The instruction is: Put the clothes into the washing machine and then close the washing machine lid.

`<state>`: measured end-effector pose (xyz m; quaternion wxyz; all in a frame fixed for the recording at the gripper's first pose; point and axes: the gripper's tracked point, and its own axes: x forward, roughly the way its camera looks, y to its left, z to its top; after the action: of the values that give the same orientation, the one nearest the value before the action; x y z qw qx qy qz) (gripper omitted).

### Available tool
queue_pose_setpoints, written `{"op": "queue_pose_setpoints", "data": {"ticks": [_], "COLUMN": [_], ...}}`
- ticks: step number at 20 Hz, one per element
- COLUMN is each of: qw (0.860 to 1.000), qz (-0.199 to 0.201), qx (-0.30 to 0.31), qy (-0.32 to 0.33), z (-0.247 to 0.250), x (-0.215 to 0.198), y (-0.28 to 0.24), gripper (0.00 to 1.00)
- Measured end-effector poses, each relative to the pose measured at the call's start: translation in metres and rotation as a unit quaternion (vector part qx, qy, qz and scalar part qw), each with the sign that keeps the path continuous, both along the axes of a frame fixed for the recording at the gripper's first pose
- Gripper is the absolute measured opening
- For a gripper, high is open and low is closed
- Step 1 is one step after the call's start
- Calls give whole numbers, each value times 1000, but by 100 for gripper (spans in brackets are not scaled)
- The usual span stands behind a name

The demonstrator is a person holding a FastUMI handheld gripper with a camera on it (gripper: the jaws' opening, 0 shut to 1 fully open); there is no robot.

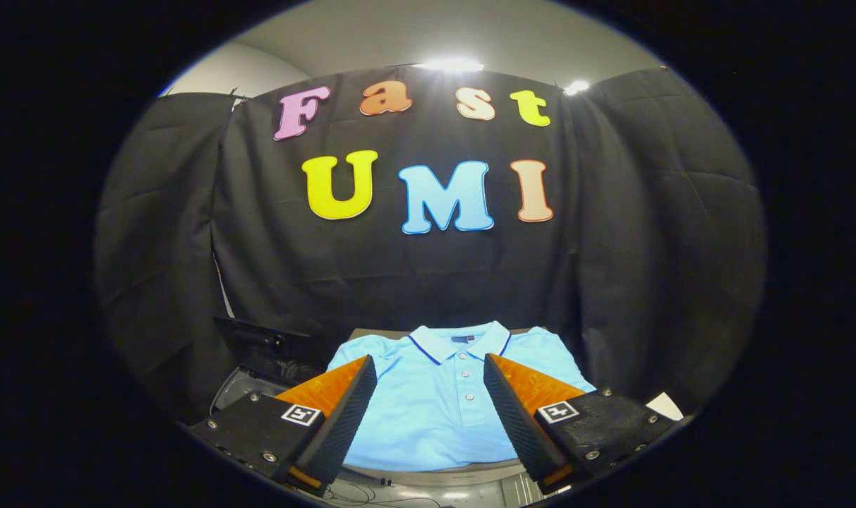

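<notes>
Gripper (430, 370) spread wide, empty, above folded shirt (435, 416). Pickup step pending; next: lower, pinch fabric.

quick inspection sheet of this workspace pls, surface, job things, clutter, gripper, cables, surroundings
surface: a table edge shows under the shirt
job's things: light blue polo shirt lies flat, buttoned, collar away from the gripper; grey washer beyond the left finger, partly hidden
clutter: white sheet beside the right finger
gripper: gripper open, fingers above the shirt, apart from it
cables: thin wires below the table edge
surroundings: black cloth wall, ceiling lights
</notes>
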<state>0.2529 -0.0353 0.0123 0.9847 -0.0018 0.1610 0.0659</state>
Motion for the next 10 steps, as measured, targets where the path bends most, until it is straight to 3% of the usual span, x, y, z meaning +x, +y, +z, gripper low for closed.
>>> {"op": "queue_pose_setpoints", "data": {"ticks": [10], "qw": [997], "qz": [-4], "qx": [-18], "qy": [74], "z": [-61], "x": [76], "y": [-15], "gripper": [96]}}
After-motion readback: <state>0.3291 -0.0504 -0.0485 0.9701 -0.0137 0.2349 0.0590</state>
